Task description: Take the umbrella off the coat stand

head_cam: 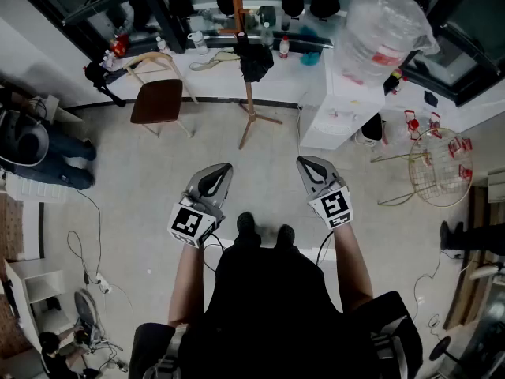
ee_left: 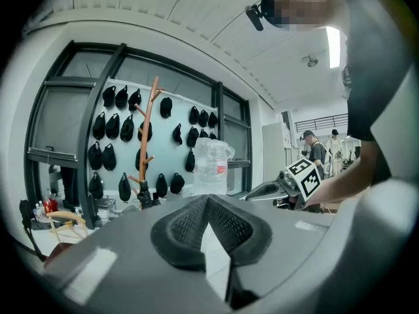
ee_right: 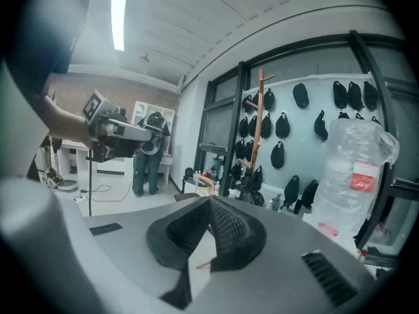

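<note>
A wooden coat stand [head_cam: 248, 93] rises from the floor ahead of me, in front of a white counter. A black folded umbrella [head_cam: 254, 60] hangs on its upper part. My left gripper [head_cam: 223, 168] and right gripper [head_cam: 304, 163] are held side by side above my feet, well short of the stand, both shut with nothing between their jaws. In the left gripper view the stand [ee_left: 146, 136] rises at left with the umbrella [ee_left: 145, 195] low on it, beyond my closed left gripper [ee_left: 208, 199]. In the right gripper view the stand [ee_right: 259, 120] and umbrella [ee_right: 251, 190] lie beyond my closed right gripper [ee_right: 211, 202].
A wooden chair [head_cam: 158, 97] stands left of the stand. A big clear plastic bottle [head_cam: 380, 26] sits on a white cabinet [head_cam: 339, 113] to the right. A wire basket [head_cam: 438, 168] lies on the floor at right, cables [head_cam: 87, 259] at left. A person [head_cam: 47, 152] stands far left. Black caps [ee_left: 111, 126] hang on the wall.
</note>
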The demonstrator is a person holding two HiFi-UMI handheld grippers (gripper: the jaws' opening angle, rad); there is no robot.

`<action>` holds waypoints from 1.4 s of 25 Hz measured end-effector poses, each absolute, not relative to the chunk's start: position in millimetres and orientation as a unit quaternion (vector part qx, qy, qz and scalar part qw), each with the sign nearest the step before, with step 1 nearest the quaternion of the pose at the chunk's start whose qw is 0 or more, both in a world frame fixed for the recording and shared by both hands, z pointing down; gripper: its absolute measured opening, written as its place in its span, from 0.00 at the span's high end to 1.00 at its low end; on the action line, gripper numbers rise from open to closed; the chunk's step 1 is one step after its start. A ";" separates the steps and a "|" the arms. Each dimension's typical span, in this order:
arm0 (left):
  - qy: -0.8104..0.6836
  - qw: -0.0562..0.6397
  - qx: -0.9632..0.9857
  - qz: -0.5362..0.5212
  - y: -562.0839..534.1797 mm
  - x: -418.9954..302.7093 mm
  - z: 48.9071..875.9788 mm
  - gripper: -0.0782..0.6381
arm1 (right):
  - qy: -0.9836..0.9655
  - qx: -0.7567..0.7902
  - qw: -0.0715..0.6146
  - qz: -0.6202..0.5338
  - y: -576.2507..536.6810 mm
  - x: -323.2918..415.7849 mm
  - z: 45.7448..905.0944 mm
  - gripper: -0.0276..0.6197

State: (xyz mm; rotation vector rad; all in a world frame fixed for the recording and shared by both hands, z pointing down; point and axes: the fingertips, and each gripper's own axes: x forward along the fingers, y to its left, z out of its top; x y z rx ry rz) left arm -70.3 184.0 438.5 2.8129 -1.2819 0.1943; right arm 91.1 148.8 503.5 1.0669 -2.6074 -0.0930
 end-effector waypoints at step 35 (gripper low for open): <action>-0.446 0.010 0.892 0.067 227.3 20.0 440.3 0.69 | -0.944 0.299 0.138 -0.029 184.9 149.2 506.9 0.62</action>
